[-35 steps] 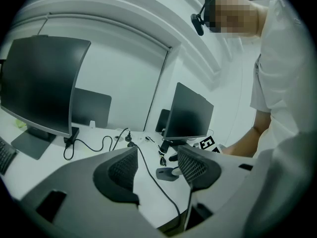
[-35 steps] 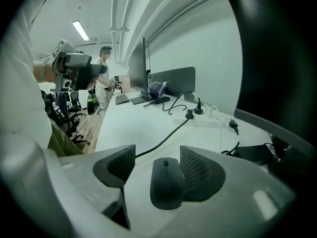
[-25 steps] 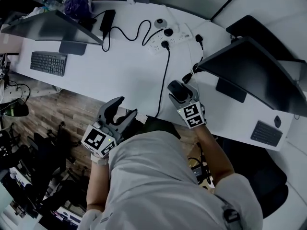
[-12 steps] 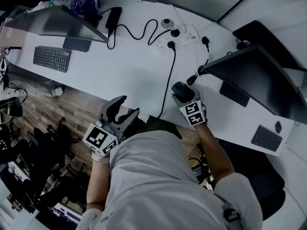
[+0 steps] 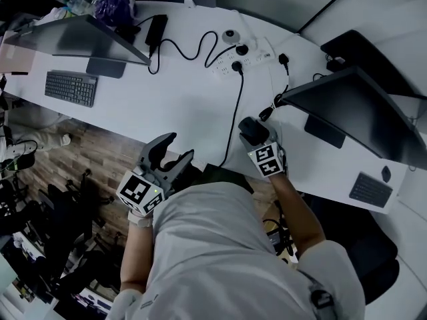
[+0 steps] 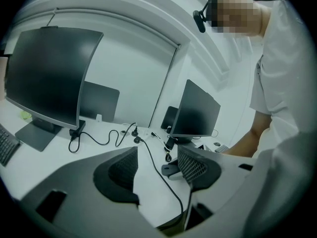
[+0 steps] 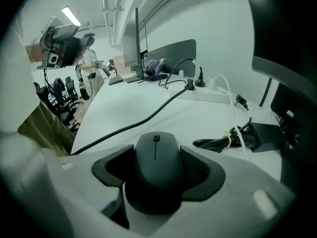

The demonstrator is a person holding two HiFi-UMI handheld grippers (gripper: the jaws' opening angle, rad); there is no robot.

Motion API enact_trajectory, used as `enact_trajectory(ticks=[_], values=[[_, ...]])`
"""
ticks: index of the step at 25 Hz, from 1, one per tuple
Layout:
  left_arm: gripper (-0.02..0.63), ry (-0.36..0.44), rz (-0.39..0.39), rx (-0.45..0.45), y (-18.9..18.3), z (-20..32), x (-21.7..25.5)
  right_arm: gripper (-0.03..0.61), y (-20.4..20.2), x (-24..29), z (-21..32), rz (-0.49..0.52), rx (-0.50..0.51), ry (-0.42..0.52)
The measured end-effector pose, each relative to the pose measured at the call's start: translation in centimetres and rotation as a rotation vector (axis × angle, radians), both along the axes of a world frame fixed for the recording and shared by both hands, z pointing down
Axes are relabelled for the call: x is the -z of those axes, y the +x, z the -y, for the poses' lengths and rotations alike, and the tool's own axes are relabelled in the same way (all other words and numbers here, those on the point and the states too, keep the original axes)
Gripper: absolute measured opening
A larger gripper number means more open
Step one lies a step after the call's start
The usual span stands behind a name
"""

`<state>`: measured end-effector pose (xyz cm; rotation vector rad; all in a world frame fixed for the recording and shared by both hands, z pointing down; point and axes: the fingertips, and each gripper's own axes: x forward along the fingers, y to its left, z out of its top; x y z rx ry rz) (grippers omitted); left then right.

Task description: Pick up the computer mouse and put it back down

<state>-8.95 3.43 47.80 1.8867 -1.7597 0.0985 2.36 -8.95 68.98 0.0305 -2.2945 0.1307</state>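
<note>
The right gripper (image 7: 157,158) had its two padded jaws clamped on the matte black, rounded plastic computer mouse (image 7: 155,170), one pad on each flank, scroll wheel facing away from the camera. In the head view the mouse sat in that gripper over the near edge of the curved white desk (image 5: 180,99), just right of the long black cable (image 5: 235,102) that ran back to the white power strip (image 5: 248,48), and just in front of the right-hand dark flat monitor (image 5: 353,109). Honestly couldn't tell whether the mouse was off the surface or resting on it. Neither view gave a clean look underneath.

The left gripper (image 6: 157,168) was doing nothing. Its jaws were spread apart with only desk and cable showing through the gap, and it hung out past the desk edge over the wooden floor, well apart from the mouse.

My read: this was the holding part of the job, with the grab done and the put-down not finished. The next move would need the mouse lowered flat onto a bare patch of desk, clear of the black cable and the tied bundle of cables (image 7: 223,142) just to the right. Then the jaws should open evenly so it doesn't get flicked sideways.
</note>
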Motion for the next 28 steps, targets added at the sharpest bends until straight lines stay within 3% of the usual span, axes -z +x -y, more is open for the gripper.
enact_trajectory(ticks=[7,15,28], values=[[0.233,0.024,-0.003,-0.032,-1.4,0.6,0.4,0.285,-0.2,1.1,0.6,-0.011,-0.084,-0.040],[0.233,0.077,-0.023,-0.108,-2.5,1.7,0.9,0.285,-0.4,5.3,1.7,0.045,-0.183,-0.007],[0.233,0.168,-0.037,-0.313,-1.5,4.4,3.9,0.285,0.1,16.9,1.1,0.251,-0.369,0.065]])
